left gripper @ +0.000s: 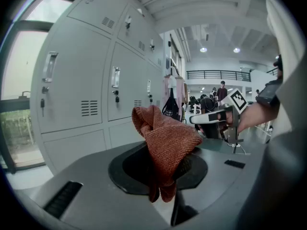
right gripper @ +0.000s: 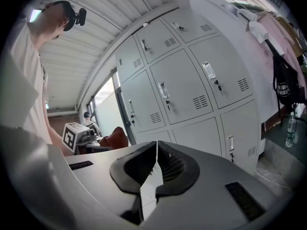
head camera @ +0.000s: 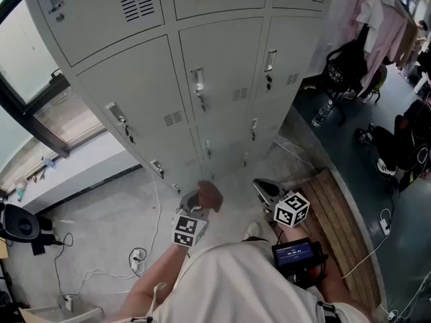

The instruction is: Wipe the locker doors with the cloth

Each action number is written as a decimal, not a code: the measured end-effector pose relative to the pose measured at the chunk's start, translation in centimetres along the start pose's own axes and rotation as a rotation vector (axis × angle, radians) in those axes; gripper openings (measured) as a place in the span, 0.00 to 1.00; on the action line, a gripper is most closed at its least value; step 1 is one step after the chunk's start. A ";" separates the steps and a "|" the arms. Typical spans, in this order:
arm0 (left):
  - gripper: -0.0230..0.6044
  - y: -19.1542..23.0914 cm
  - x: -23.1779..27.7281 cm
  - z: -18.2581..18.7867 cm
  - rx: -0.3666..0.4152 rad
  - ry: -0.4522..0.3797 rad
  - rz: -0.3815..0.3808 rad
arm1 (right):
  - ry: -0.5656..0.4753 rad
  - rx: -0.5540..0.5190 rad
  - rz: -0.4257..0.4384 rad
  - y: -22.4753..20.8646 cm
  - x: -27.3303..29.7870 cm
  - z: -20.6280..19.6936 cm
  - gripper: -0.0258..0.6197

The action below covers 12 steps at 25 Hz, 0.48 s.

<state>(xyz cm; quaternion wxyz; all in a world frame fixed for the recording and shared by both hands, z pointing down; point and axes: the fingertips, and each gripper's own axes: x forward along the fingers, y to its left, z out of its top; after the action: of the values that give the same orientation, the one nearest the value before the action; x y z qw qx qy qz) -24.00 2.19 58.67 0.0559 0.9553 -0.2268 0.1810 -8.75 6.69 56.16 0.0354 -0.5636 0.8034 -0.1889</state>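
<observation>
Cloth (head camera: 210,195) of rust-red knit sits bunched in your left gripper (head camera: 194,206), and the jaws are clenched on it. In the left gripper view the fabric rises in a knot above the jaws and one fold hangs down between them. In the head view the cloth lies at about 6 o'clock from the picture's centre, held in the air in front of you, apart from the grey locker doors (head camera: 222,79). The doors fill the frame from 10 to 1 o'clock, and each carries a handle, a keyhole and a small vent.

Your right gripper (head camera: 264,190) is at 3 o'clock of the left one, near it but not touching. Its jaws are pressed together with nothing between them, and the right gripper view shows the two pads meeting along a thin seam. Its marker cube (head camera: 291,209) sits at 4 o'clock from the jaws. From that same view the doors stand from 12 to 3 o'clock, while the cloth and left gripper show at 9 o'clock.

A window (head camera: 40,59) runs along the wall at 9 o'clock of the lockers. White cables (head camera: 138,254) trail over the floor (head camera: 101,227) at 7 o'clock. At 2 o'clock a black bag (head camera: 347,66) hangs beside pink garments (head camera: 385,25)
</observation>
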 end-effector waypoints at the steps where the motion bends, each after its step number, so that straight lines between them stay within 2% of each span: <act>1: 0.16 -0.9 1.7 1.5 0.009 -0.029 -0.008 | -0.001 -0.004 0.003 -1.7 -0.3 0.9 0.07; 3: 0.16 -2.5 5.1 3.9 0.015 -0.068 -0.017 | -0.003 -0.011 0.010 -5.0 -0.8 2.6 0.07; 6: 0.16 -3.5 9.3 6.1 -0.005 -0.070 0.004 | -0.005 -0.016 0.034 -9.0 -1.4 4.5 0.07; 12: 0.16 -1.2 13.4 8.5 -0.027 -0.060 0.145 | 0.010 -0.002 0.116 -14.1 -1.5 6.5 0.07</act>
<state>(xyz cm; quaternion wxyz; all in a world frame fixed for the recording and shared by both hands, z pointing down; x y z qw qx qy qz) -9.57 -3.87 55.72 0.0485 0.9405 -0.2996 0.1526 6.10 2.26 54.74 0.0418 -0.5150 0.8351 -0.1885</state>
